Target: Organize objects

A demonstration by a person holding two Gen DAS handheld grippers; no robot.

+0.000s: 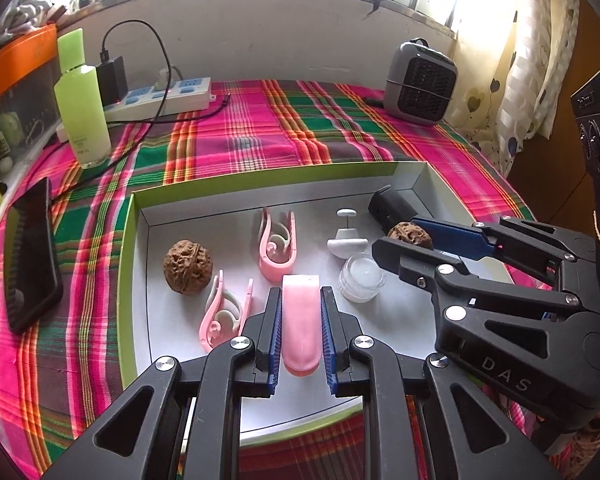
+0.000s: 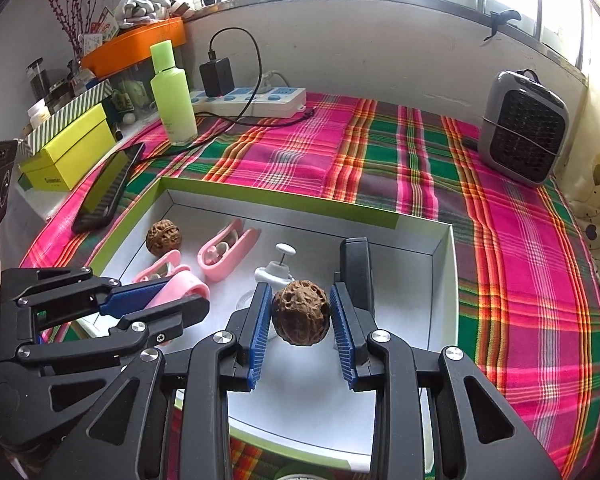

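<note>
Pink plastic filled the left gripper (image 1: 300, 320): its blue-padded fingers were closed on a pink clip-like piece (image 1: 301, 324), pinching its long flat sides, which likely kept it from twisting. It hung over the near part of the shallow white box (image 1: 134, 216) with green outer walls, so the piece was probably on its way to join the two pink clips (image 1: 278, 248) already lying inside near the middle — like with like, as sorting would ask.

The right gripper (image 2: 301, 312) had its fingers shut on a walnut (image 2: 300, 312), gripped across its widest part, a sensible hold for something round and hard that could squirt out of a glancing pinch. It was held over the box's right side, next to a black block (image 2: 354, 268) standing against the far wall; whether it touched the floor could not be told. A second walnut (image 1: 188, 266) sat toward the box's left — apart from the held one.

Between the grippers stood a small clear jar (image 1: 362, 276) and a white pump top (image 1: 347, 236), close enough to be knocked.

Outside the box, on the plaid cloth (image 1: 284, 128), a green bottle (image 1: 82, 100), a phone (image 1: 30, 260), a power strip (image 1: 168, 94) and a small grey heater (image 1: 420, 82) remained well clear.
</note>
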